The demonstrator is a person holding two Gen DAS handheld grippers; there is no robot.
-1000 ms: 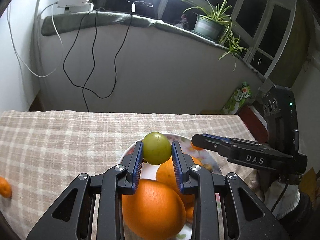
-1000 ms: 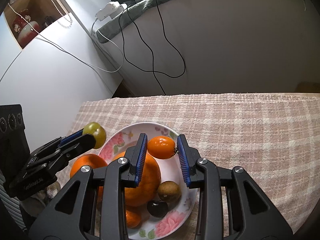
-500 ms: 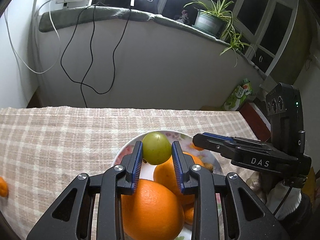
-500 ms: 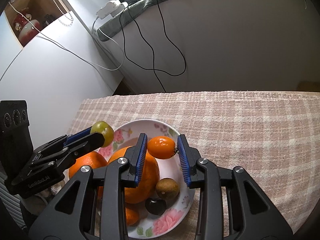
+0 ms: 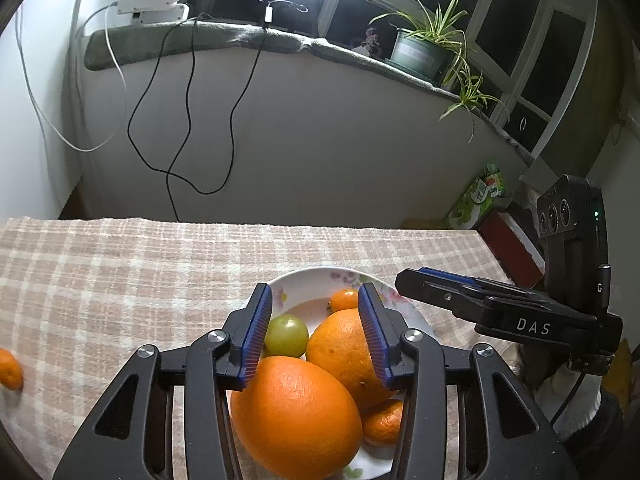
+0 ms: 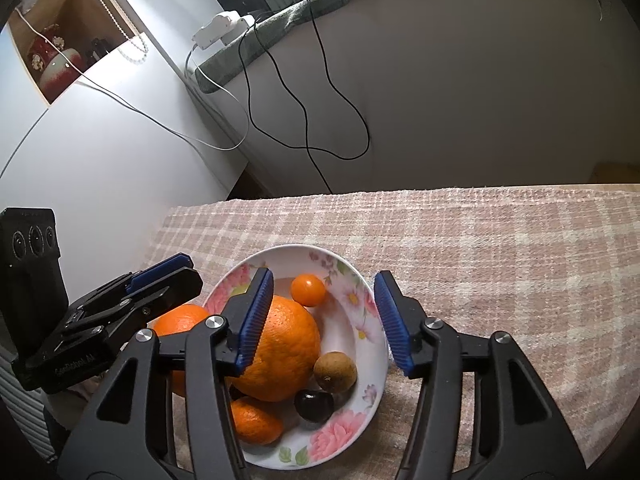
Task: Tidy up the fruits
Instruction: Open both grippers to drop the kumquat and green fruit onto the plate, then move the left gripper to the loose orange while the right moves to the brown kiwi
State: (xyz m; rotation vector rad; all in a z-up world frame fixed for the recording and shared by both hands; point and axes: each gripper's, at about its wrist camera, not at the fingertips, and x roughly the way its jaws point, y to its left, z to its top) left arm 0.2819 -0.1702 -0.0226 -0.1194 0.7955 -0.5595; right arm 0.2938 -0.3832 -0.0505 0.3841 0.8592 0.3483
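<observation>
Fruits sat piled in a flowered bowl [image 5: 320, 280] on the checked tablecloth [image 5: 120, 280]. In the left wrist view, the left gripper [image 5: 315, 320] hung over the bowl with its jaws opening, pads clear of the green fruit [image 5: 286, 336] lying below between them, beside two big oranges [image 5: 296, 416]. One small orange fruit [image 5: 9, 368] lay apart at the cloth's left edge. The right gripper [image 5: 440, 292] showed side-on at right.

In the right wrist view, the right gripper [image 6: 324, 316] was likewise opening above the bowl [image 6: 360, 300], gripping nothing; a small orange fruit [image 6: 307, 290] rested on the bowl floor beyond a large orange [image 6: 284, 356], near a brown fruit [image 6: 334, 371] and a dark one [image 6: 314, 405].
</observation>
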